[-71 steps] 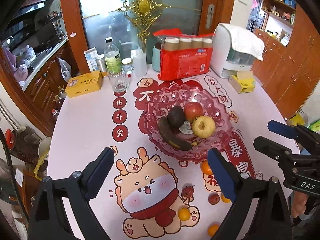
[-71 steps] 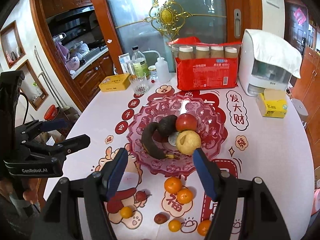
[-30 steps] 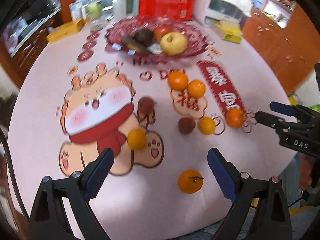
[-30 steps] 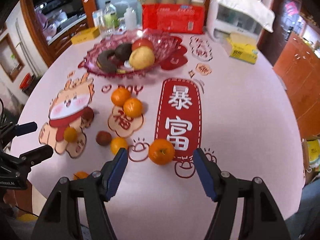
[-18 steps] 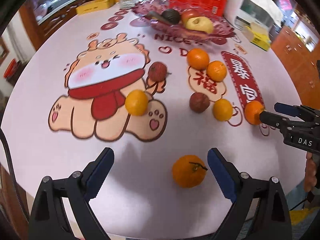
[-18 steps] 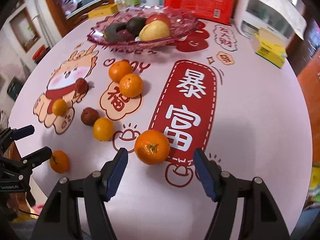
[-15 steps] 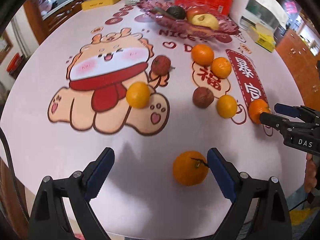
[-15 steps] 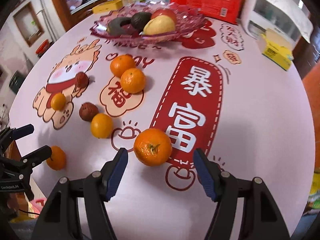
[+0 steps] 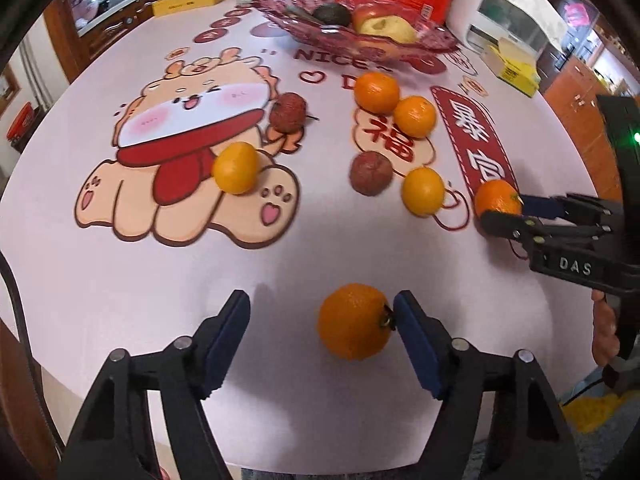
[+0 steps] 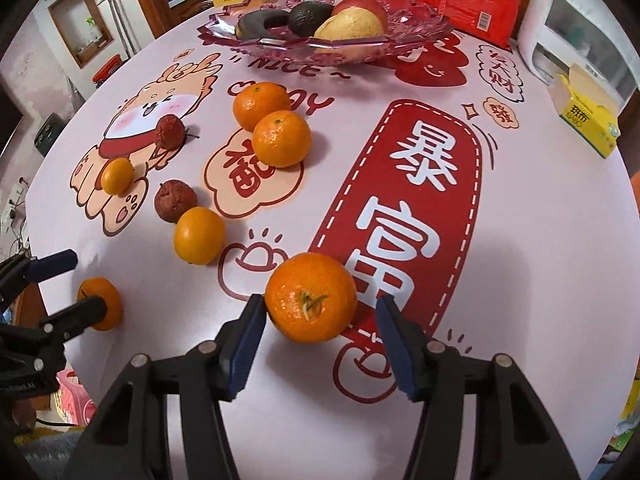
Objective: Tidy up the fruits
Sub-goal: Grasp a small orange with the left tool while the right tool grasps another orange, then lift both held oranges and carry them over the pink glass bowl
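**Both tongs closing around a tangerine each**

Low in the left wrist frame, the left gripper [image 9: 322, 330] has its jaws closing around a tangerine [image 9: 354, 321] that sits on the pink tablecloth [image 9: 120, 264]. The right-hand pad touches the fruit at its stem; the left-hand pad stands well clear, so nothing is gripped.

Low in the right wrist frame, the right gripper [image 10: 320, 330] is closing on a second tangerine [image 10: 311, 297] at the foot of the red banner print [image 10: 404, 208]. Its left pad touches the peel, while the right pad is just apart.

More small oranges and two dark red fruits lie loose mid-frame. The pink glass fruit dish [image 10: 420, 32], top centre, holds an avocado, an apple, a pear and a blackened banana.
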`<state>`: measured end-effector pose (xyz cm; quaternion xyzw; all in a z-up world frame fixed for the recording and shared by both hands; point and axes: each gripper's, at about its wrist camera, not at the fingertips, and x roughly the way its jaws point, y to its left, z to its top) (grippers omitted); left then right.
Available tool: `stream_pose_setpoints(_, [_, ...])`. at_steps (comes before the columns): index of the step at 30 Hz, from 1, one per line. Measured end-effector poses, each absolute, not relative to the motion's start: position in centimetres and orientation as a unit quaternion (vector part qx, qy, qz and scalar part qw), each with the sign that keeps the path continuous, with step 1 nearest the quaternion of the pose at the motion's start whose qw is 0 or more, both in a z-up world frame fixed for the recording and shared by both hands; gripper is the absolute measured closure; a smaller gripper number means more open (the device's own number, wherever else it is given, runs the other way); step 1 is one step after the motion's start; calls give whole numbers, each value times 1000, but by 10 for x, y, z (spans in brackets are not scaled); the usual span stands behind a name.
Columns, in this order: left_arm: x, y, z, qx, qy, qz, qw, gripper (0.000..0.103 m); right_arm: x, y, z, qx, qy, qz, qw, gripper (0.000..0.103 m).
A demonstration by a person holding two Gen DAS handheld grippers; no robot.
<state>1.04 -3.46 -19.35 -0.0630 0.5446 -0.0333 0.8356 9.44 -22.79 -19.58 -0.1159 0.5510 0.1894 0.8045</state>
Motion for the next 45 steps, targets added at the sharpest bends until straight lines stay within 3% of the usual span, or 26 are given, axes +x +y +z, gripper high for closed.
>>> stream_pose_setpoints(3, [10, -39, -195, -64, 547, -46, 833, 38, 92, -226, -196, -119, 550, 194, 804, 57])
stream_pose_setpoints(13, [10, -47, -200, -76, 561, -92, 819, 66, 86, -226, -194, -124, 549, 190, 804, 58])
stream_pose_setpoints(22, [8, -44, -192, -67, 555, -92, 824, 68, 74, -225, -192, -114, 558, 195, 799, 59])
stream_pose_setpoints(31, [21, -27, -147, -34, 517, -81, 851, 68, 61, -215, -161, -115, 524, 196, 821, 59])
stream_pose_setpoints(45, [83, 21, 35, 90, 368, -93, 921, 68, 72, -188, -35, -90, 415, 163, 890, 59])
